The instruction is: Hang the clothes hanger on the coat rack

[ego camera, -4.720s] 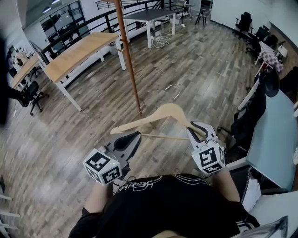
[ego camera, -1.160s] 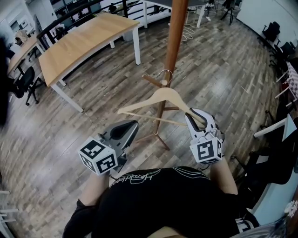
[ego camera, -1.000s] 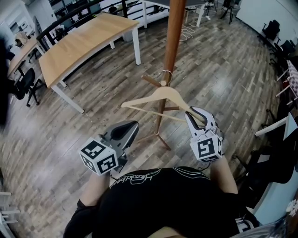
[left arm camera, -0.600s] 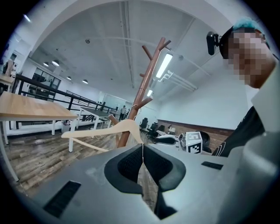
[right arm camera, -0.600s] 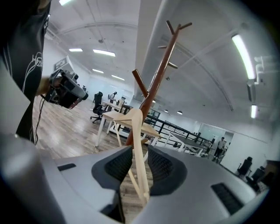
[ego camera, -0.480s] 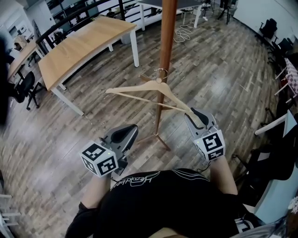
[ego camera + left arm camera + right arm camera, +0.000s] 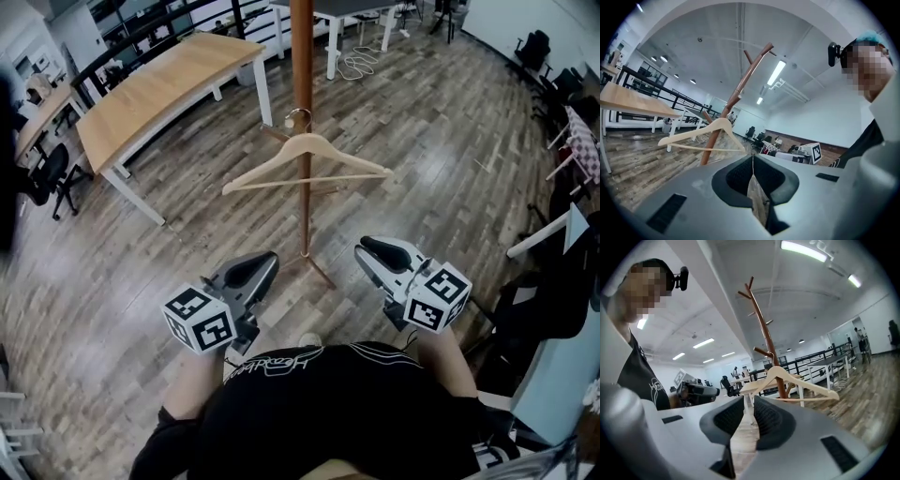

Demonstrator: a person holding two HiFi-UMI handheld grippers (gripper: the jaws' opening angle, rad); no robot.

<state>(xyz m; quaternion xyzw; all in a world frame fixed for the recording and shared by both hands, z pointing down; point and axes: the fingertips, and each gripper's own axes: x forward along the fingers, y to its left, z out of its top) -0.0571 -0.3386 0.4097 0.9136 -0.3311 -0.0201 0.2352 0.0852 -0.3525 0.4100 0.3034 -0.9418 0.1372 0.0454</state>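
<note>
The wooden hanger hangs on the coat rack. Its little metal hook sits high up against the brown pole, where a short peg sticks out, so it looks like the peg is what keeps it up. The exact spot where hook meets peg is too small to see well. The hanger is almost level, with one arm out to each side of the pole. That fits a hanger that carries its own weight. Nothing else touches it.

Both grippers are low and near the person's body, well apart from the hanger. The right gripper points toward the rack. Its two jaws are a little apart, and only the wood floor shows in the gap between them. It holds nothing, and that makes sense, because the hanger needs no help to stay up. The left gripper is off to the other side. Its jaws are pressed together with only a thin line between them, and nothing is caught there. It looks like it is just out of the way.

Behind the rack there is a long wooden table.

The job looks done. The one thing that could go wrong is the hook slipping off the peg if the hanger swings, but it looks calm.
</note>
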